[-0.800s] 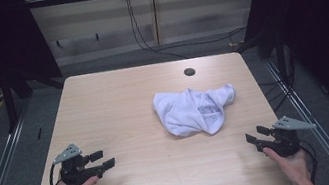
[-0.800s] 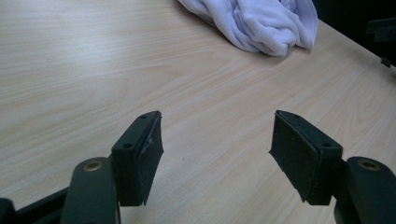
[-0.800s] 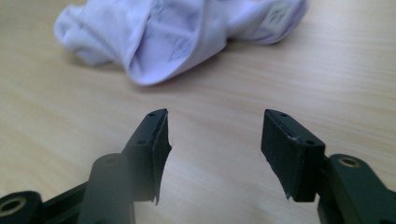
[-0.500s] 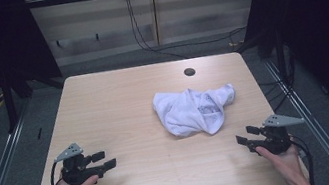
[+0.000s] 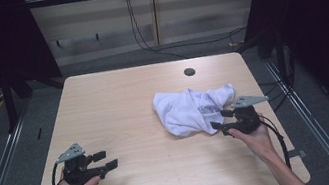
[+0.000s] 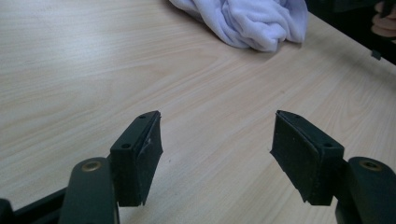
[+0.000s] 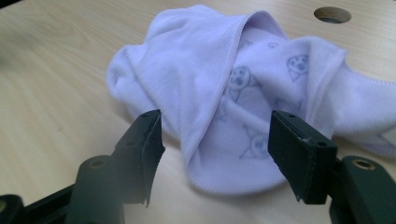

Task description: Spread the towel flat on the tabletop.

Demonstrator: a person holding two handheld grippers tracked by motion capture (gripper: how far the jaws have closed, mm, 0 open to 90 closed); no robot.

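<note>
A crumpled white cloth (image 5: 190, 108) with faint printed figures lies on the right half of the wooden table (image 5: 125, 109). My right gripper (image 5: 221, 119) is open at the cloth's near right edge, its jaws spread either side of a fold of the cloth (image 7: 233, 107). My left gripper (image 5: 105, 160) rests open near the table's front left, nothing between its jaws, and it faces the cloth (image 6: 243, 21) far across the bare wood.
A round cable hole (image 5: 189, 72) sits in the table near its far edge, behind the cloth. Metal rails (image 5: 1, 160) run along both sides of the table. Cables (image 5: 142, 30) hang over the wall behind.
My right gripper has moved forward and left from the table's right front corner up to the cloth's edge. The left gripper has stayed in place.
</note>
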